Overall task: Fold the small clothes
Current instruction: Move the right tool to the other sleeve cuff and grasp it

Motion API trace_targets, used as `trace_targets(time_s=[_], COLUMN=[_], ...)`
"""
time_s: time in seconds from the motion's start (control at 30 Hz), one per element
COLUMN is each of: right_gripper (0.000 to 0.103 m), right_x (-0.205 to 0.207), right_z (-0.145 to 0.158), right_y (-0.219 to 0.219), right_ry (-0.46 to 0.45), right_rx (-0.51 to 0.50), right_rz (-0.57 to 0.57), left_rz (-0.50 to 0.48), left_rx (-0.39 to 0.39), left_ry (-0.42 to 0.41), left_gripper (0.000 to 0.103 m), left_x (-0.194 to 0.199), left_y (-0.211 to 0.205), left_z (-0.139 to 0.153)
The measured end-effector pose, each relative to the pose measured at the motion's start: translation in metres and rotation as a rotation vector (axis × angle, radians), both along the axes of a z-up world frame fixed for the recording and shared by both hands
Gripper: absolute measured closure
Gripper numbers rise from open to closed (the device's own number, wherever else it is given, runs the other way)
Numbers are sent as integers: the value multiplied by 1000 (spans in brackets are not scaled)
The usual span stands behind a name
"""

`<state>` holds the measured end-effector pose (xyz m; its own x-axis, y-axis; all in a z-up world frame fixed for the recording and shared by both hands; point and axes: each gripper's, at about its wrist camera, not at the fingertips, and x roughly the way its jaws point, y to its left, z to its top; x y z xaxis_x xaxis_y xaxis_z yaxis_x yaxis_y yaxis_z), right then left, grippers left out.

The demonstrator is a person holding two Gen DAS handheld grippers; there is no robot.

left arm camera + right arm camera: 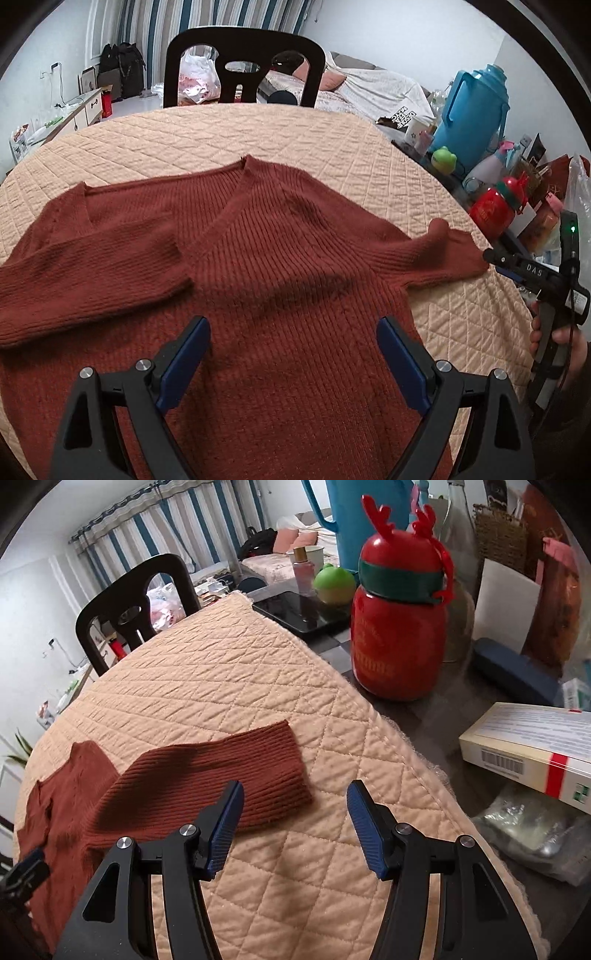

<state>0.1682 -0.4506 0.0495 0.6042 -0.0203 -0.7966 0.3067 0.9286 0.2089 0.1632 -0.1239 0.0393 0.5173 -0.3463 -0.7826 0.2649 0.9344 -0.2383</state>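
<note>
The rust-red ribbed knit sweater (280,258) lay face up on the peach quilted table cover (221,133), its neckline toward the dark wooden chair (243,62) at the far side; one sleeve was already folded across the chest, while the other sleeve (236,771) stretched out flat toward the crowded side of the table. The left gripper (291,358) hovered over the lower body of the sweater with its blue pads spread wide and nothing between them. The right gripper (295,827) was also spread, with no cloth between its pads; its inner finger sat over the edge of the outstretched cuff and its outer finger over bare quilt. The likeliest slip from here looked to be a poor pinch: the cuff lay mostly to one side of the right gripper's gap, so closing without shifting over could catch only a thin edge of knit, or pull up a fold of the quilt with it, and the sleeve would then drop halfway through the fold. The soft, stretchy knit could also drag the body askew and spoil the fold already made. A wide swing carried a second risk, since the red antlered bottle (399,627), a black tablet (303,613) and a white cardboard box (532,749) stood near the quilt's edge, where the gripper or a trailing cuff might knock them.
</note>
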Motion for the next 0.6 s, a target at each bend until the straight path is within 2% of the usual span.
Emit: trace_targets(time_s=[0.13, 0.4, 0.5, 0.53, 0.6], right_gripper=[44, 45, 58, 67, 72], right_x=[0, 12, 12, 13, 12], right_z=[-4, -11, -12, -13, -13], right_y=[-1, 6, 9, 9, 8], right_ry=[-17, -18, -10, -10, -10], right_rx=[55, 54, 18, 19, 28], right_rz=[24, 62, 61, 65, 64], left_rz=[5, -4, -9, -10, -11], left_rx=[7, 22, 33, 37, 45], left_ry=[10, 8, 2, 0, -4], left_gripper=[10, 10, 10, 10, 10], left_x=[0, -1, -1, -1, -3], left_y=[-1, -1, -4, -4, -5], left_z=[-4, -10, -10, -11, -12])
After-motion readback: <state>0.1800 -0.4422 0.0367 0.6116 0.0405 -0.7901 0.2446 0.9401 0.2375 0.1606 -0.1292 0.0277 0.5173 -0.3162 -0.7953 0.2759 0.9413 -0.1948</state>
